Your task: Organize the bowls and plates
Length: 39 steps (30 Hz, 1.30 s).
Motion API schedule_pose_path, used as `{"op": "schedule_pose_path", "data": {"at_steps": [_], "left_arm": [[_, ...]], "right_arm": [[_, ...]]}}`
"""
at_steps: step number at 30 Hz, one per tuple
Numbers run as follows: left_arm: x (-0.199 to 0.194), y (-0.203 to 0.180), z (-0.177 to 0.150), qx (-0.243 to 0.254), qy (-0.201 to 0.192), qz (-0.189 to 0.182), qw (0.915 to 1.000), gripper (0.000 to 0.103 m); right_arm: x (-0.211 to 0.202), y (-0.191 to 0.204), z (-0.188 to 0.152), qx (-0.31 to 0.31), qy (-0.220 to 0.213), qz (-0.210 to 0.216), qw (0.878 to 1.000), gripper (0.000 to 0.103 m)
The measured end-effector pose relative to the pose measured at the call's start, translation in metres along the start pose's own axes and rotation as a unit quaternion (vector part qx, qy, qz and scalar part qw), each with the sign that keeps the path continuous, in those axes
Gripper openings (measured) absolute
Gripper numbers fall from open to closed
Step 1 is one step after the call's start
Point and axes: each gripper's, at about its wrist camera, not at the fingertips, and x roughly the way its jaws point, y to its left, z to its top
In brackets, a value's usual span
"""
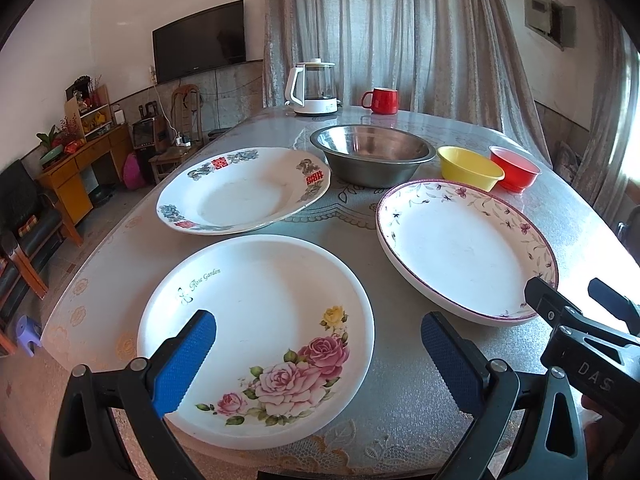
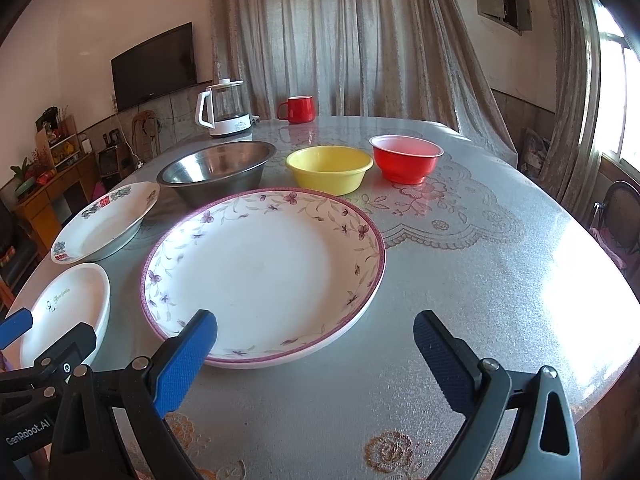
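While both grippers hung wide open and empty, three plates and three bowls sat on the table (image 2: 480, 260).
Left gripper (image 1: 318, 354) hovered over the rose plate (image 1: 256, 336) at lower centre; right gripper (image 2: 316, 354) faced the purple-rimmed plate (image 2: 264, 272); the steel bowl (image 2: 216, 170), yellow bowl (image 2: 328, 168) and red bowl (image 2: 406, 158) lined up behind.

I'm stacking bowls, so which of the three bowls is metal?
The large steel bowl, leftmost in the row; the yellow bowl and red bowl beside it look plastic.
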Motion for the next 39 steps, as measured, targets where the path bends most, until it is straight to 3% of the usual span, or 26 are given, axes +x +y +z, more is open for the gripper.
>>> {"op": "schedule_pose_path", "data": {"at_steps": [12, 18, 21, 26, 29, 31, 35, 39], "left_arm": [[0.002, -0.004, 0.001, 0.01, 0.003, -0.002, 0.9999, 0.103], [0.005, -0.006, 0.007, 0.016, 0.007, -0.02, 0.9996, 0.103], [0.01, 0.001, 0.018, -0.002, 0.02, -0.053, 0.9984, 0.103], [0.019, 0.004, 0.041, -0.006, 0.027, -0.106, 0.994, 0.103], [0.031, 0.002, 0.054, -0.01, 0.051, -0.146, 0.9879, 0.103], [0.037, -0.003, 0.061, -0.002, 0.067, -0.166, 0.9839, 0.103], [0.046, -0.012, 0.072, 0.019, 0.054, -0.132, 0.9896, 0.102], [0.068, -0.016, 0.08, 0.016, 0.085, -0.137, 0.9867, 0.085]], "right_arm": [[0.004, -0.007, 0.005, 0.004, 0.0, 0.003, 1.0, 0.101], [0.012, -0.015, 0.013, 0.011, 0.012, 0.031, 0.999, 0.098], [0.023, -0.026, 0.02, 0.032, 0.035, 0.064, 0.997, 0.086], [0.044, -0.05, 0.033, 0.079, 0.065, 0.079, 0.992, 0.049], [0.056, -0.06, 0.039, 0.095, 0.077, 0.08, 0.989, 0.035], [0.062, -0.064, 0.042, 0.099, 0.082, 0.081, 0.988, 0.033], [0.07, -0.068, 0.043, 0.097, 0.091, 0.083, 0.988, 0.028], [0.078, -0.069, 0.041, 0.098, 0.1, 0.086, 0.986, 0.028]]}}
